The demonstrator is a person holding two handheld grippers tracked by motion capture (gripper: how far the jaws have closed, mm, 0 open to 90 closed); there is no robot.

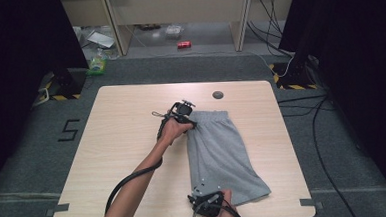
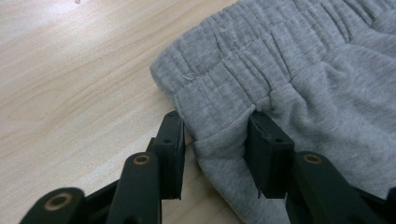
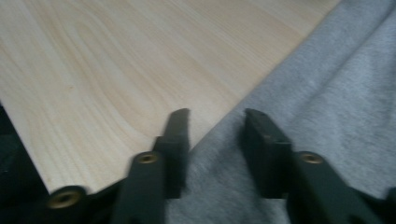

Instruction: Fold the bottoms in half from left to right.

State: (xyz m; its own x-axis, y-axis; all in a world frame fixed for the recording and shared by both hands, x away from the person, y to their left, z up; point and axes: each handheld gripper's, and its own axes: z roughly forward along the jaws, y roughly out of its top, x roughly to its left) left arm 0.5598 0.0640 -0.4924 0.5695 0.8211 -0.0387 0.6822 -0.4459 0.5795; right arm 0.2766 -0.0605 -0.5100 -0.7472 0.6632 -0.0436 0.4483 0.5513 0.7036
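I am straddling the folded grey jersey shorts (image 1: pixel 222 154), lying lengthwise on the pale wooden table (image 1: pixel 127 142), my left gripper (image 2: pixel 215 140) spread around their far waistband corner, my right gripper (image 3: pixel 215 135) spread around their near hem.

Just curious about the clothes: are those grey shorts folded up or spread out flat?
Folded in half lengthwise. The grey shorts lie as one narrow strip on the table, and the elastic waistband looks doubled, two layers stacked.

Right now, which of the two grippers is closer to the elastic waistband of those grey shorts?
Left. The left gripper is at the waistband, its fingers straddling a fold of it. The right gripper sits at the opposite, leg-hem end of the shorts, near the table's front edge.
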